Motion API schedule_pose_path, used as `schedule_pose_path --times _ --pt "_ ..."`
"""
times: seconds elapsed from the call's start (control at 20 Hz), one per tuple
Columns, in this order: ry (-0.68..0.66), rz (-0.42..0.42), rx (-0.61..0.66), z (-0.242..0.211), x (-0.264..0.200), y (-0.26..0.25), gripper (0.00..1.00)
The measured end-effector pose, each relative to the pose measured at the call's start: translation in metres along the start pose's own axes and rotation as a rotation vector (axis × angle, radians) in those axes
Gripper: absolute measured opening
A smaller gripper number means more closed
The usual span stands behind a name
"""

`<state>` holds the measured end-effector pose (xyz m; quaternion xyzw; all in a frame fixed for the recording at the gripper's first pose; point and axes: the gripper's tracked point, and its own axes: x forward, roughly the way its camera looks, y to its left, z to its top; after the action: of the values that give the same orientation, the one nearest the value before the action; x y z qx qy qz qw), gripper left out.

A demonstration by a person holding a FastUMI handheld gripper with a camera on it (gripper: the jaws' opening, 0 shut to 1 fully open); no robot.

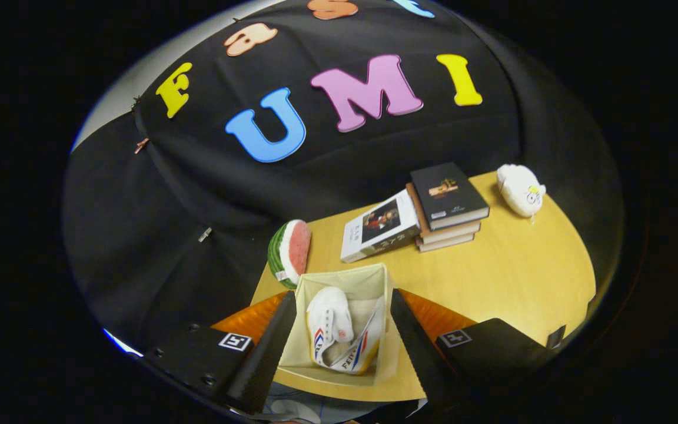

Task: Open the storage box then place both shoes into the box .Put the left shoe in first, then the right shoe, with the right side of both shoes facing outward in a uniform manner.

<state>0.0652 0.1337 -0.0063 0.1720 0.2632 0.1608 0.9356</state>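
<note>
From the gripper view, the gripper (339,330) hangs above the storage box (368,277), its fingers spread wide and pressing on nothing, one to each side of the box. The box stands open on the wooden table (515,271), and both white shoes (339,335) lie inside it, resting against each other. Just beyond the box to its left sits a watermelon slice toy (290,252); beyond it lies a stack of books (415,221), and further right of the books a white plush toy (520,189).
</note>
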Motion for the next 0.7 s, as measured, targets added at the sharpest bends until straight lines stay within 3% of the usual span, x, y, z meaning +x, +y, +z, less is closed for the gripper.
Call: schedule_pose_path --times 0.45,0.7 --pt "-0.397 -0.061 -0.218 0.125 -0.081 -0.038 0.99" --pt "-0.528 -0.078 -0.263 0.146 -0.104 -0.082 0.99"
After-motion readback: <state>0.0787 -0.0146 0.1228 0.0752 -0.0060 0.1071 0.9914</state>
